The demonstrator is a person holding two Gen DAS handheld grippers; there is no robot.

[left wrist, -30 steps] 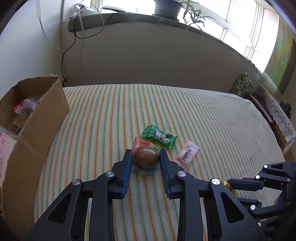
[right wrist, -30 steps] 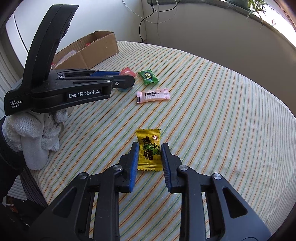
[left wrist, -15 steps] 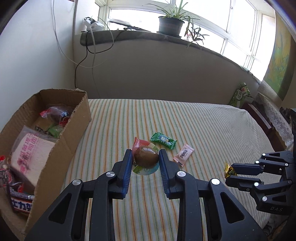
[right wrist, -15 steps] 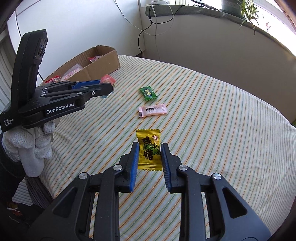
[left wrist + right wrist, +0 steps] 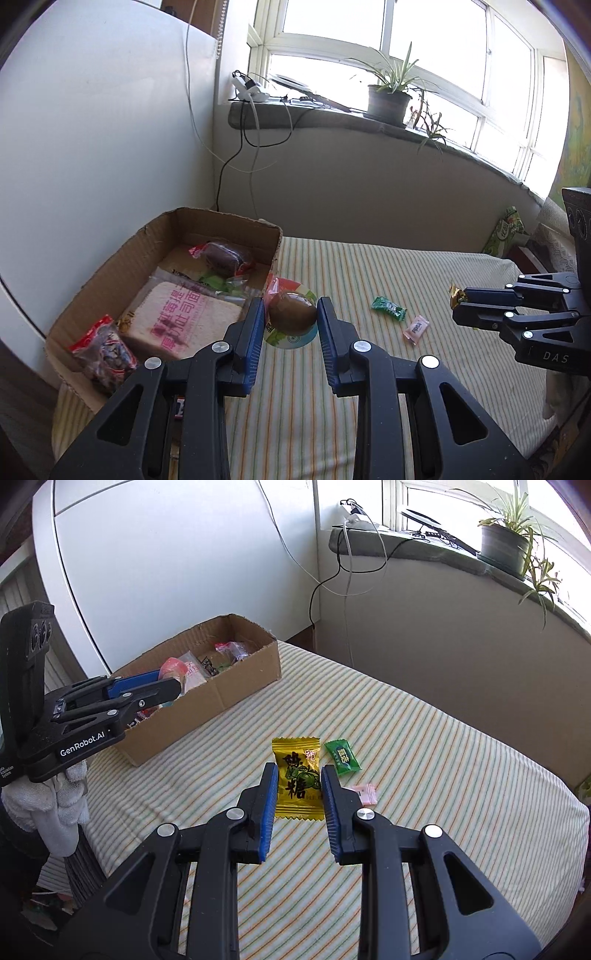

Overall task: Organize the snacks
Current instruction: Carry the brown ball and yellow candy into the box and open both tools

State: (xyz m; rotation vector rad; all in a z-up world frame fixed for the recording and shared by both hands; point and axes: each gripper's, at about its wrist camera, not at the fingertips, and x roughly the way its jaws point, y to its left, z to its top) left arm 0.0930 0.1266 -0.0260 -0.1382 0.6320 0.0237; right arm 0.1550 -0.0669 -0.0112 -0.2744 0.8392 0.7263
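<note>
My left gripper (image 5: 291, 314) is shut on a packaged brown egg snack (image 5: 291, 315), held in the air beside the right wall of the cardboard box (image 5: 159, 236). My right gripper (image 5: 298, 786) is shut on a yellow candy packet (image 5: 298, 777), lifted above the striped table (image 5: 424, 775). In the right wrist view the left gripper (image 5: 176, 682) hangs over the box (image 5: 240, 686). In the left wrist view the right gripper (image 5: 460, 306) shows at the right with the yellow candy (image 5: 457, 294). A green candy (image 5: 388, 308) and a pink candy (image 5: 416, 328) lie on the cloth.
The box holds a bread pack (image 5: 181, 317), a red-edged bag of dark snacks (image 5: 103, 350) and a dark wrapped cake (image 5: 225, 258). A white wall (image 5: 92, 147), hanging cables (image 5: 236, 155) and a window ledge with a potted plant (image 5: 388, 99) stand behind. A gloved hand (image 5: 48, 808) holds the left gripper.
Both grippers have risen off the cloth with their snacks. The left one has swung left toward the box, which now shows its inside. The right one has lifted and tilted toward the box.
</note>
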